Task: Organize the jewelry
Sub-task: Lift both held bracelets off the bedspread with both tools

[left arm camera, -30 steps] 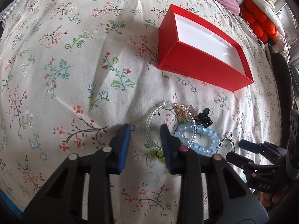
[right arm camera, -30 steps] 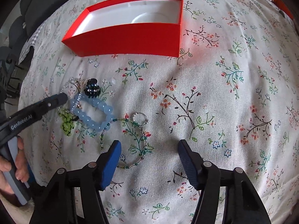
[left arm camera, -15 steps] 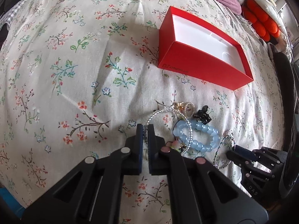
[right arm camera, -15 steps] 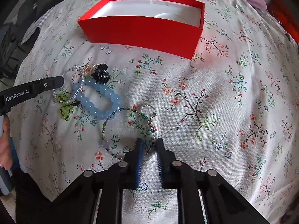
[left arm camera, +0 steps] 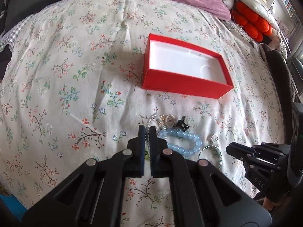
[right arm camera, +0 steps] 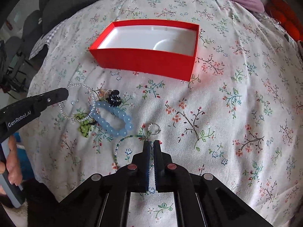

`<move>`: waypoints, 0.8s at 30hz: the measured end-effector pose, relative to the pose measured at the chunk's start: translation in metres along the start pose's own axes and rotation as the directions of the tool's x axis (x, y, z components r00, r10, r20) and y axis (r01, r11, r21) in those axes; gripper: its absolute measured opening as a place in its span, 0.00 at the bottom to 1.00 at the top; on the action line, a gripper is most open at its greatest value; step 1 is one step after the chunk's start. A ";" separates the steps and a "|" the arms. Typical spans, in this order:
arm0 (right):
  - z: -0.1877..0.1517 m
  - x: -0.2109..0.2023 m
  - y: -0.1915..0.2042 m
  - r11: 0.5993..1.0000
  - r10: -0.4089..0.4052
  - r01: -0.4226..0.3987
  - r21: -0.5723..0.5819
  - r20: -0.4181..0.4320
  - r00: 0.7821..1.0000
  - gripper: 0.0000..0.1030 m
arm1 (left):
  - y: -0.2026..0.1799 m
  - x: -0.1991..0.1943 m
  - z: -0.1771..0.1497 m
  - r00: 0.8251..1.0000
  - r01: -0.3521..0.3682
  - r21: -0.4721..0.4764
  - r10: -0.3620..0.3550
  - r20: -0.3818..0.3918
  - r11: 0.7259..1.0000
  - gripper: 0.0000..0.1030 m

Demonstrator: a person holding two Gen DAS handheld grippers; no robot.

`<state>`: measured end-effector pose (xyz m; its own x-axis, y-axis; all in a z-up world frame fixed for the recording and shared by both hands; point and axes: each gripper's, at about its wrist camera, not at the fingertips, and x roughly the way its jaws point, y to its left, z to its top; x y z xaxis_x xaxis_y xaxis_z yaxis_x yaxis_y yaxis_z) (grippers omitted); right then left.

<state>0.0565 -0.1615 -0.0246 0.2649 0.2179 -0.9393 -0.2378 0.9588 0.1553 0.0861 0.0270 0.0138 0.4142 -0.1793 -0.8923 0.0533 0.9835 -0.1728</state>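
Box: the red box (left arm camera: 181,87) sits open on the flowery bed cover (left arm camera: 56,75). Its white inside is bare. No jewelry is in it yet.

Jewelry: all of it is in a small pile on the cover, near the box's front wall.

Clear bead ring: the clear bead ring (right arm camera: 77,102) hangs from the left tongs (left arm camera: 147,130). They are clenched on one side of it. The other side rests on the pile.

Green bead ring: the green bead ring (right arm camera: 123,141) is thin. The right tongs (right arm camera: 151,145) are clenched on its strand. Most of it lies on the cover.

Blue beads: the blue beads (right arm camera: 113,119) lie flat between the two rings, touching the clear one.

Small bits: a black clip (right arm camera: 114,98), a green charm (right arm camera: 85,127), a small silver ring (right arm camera: 154,128) and a pearly charm (left arm camera: 169,121) lie loose in the pile.

Done: two pieces are gripped.

Left: I think nearly all of it. Both rings must go to the box, then the rest.
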 end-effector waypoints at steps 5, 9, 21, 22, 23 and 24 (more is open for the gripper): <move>0.003 0.004 -0.009 0.999 0.010 -0.007 0.048 -0.060 0.998 0.18 | -0.009 -0.008 0.000 1.000 0.019 0.006 -0.019 0.020 1.000 0.05; -0.001 0.011 -0.013 0.999 -0.004 0.008 0.049 -0.084 0.996 0.56 | -0.011 -0.010 -0.006 1.000 0.022 0.015 -0.023 0.015 1.000 0.05; -0.010 0.040 0.018 0.991 -0.118 0.111 -0.078 -0.093 0.989 0.37 | -0.008 -0.013 -0.015 1.000 0.024 0.015 -0.024 0.006 1.000 0.05; -0.011 0.040 0.021 0.989 -0.122 0.115 -0.091 -0.084 0.989 0.29 | -0.008 -0.013 -0.015 1.000 0.024 0.014 -0.024 0.007 1.000 0.05; -0.012 0.040 0.023 0.988 -0.129 0.121 -0.101 -0.076 0.989 0.26 | -0.007 -0.014 -0.015 1.000 0.023 0.012 -0.023 0.008 1.000 0.05; -0.012 0.040 0.024 0.986 -0.135 0.127 -0.104 -0.070 0.988 0.18 | -0.006 -0.014 -0.015 1.000 0.022 0.010 -0.022 0.008 1.000 0.05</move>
<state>0.0504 -0.1317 -0.0621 0.2288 0.0731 -0.9707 -0.2983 0.9545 0.0016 0.0668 0.0229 0.0209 0.4198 -0.2008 -0.8851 0.0718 0.9795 -0.1881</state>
